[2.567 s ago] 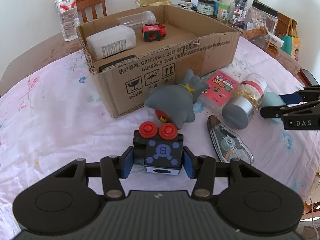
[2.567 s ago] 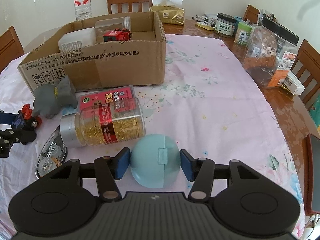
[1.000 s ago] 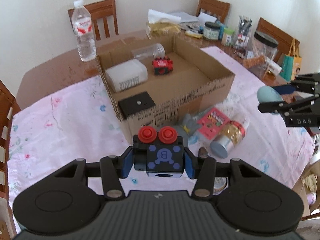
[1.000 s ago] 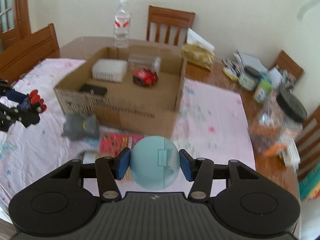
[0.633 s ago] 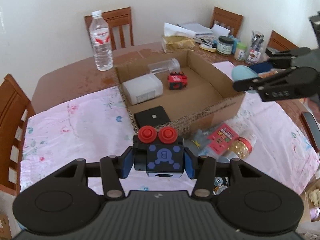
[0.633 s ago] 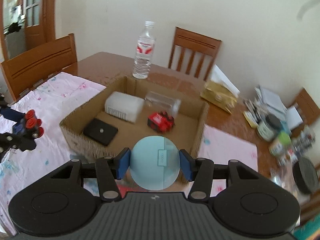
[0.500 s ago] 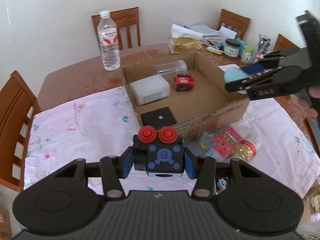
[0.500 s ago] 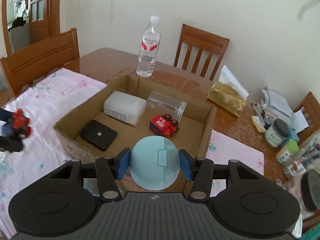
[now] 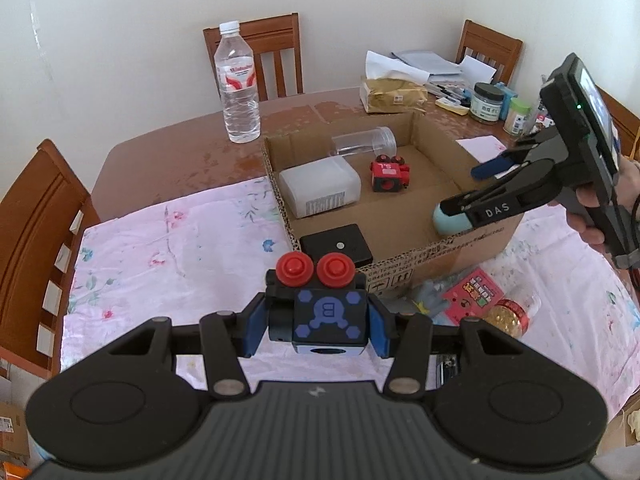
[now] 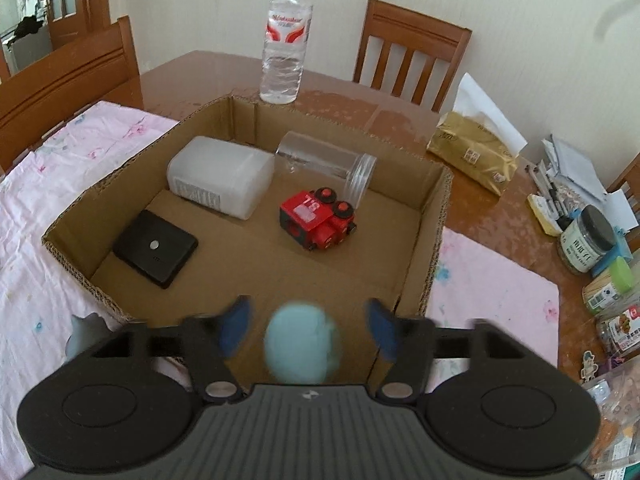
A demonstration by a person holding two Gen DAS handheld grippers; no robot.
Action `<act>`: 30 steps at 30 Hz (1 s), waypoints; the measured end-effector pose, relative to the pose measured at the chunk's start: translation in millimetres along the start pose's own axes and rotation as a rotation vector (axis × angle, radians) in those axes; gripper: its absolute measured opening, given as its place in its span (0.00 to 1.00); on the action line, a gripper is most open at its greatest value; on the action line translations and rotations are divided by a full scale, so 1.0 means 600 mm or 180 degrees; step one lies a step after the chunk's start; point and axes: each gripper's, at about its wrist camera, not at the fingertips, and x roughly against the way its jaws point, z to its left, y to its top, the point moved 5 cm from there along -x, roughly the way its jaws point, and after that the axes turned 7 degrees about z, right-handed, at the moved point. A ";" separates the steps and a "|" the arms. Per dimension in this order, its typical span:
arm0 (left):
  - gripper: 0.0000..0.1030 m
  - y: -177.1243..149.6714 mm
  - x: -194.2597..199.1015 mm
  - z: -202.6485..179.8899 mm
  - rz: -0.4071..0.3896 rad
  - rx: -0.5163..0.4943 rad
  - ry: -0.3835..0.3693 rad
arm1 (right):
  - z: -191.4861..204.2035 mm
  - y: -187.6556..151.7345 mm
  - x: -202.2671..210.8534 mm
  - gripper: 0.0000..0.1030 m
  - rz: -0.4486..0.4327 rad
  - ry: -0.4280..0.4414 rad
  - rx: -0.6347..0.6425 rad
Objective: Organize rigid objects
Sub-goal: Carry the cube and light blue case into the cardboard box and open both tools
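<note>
- Right gripper (image 10: 306, 320) over the near right corner of the cardboard box (image 10: 434, 240), jaws just sprung apart, blue pads clear on both sides of the pale blue round case (image 10: 302, 350).
- Pale blue round case blurred, loose between the parted fingers above the box floor; in the left wrist view seen at the right gripper's tips (image 9: 454, 220), inside the box's near right corner (image 9: 496, 236).
- Left gripper (image 9: 318, 326) clamped tight on a black toy block (image 9: 328, 318) with two red knobs, held above the pink tablecloth (image 9: 168, 248) short of the box's near wall.
- Already lying in the box: white plastic container (image 10: 220, 176), clear jar (image 10: 326, 162) on its side, red toy engine (image 10: 318, 220), flat black case (image 10: 156, 250).
- Water bottle (image 10: 286, 40) upright on bare table beyond the box.
</note>
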 end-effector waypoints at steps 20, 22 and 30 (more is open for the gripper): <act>0.49 0.137 -0.097 -0.088 -0.0085 -0.0398 -0.0375 | -0.022 -0.070 0.143 1.00 -0.0287 -0.0252 -0.0513; 0.49 0.148 -0.110 -0.098 -0.0096 -0.0423 -0.0374 | -0.026 -0.078 0.148 1.00 -0.0284 -0.0325 -0.0531; 0.96 0.157 -0.114 -0.093 -0.0284 -0.0286 -0.0247 | -0.038 -0.109 0.154 1.00 -0.0248 -0.0372 -0.0709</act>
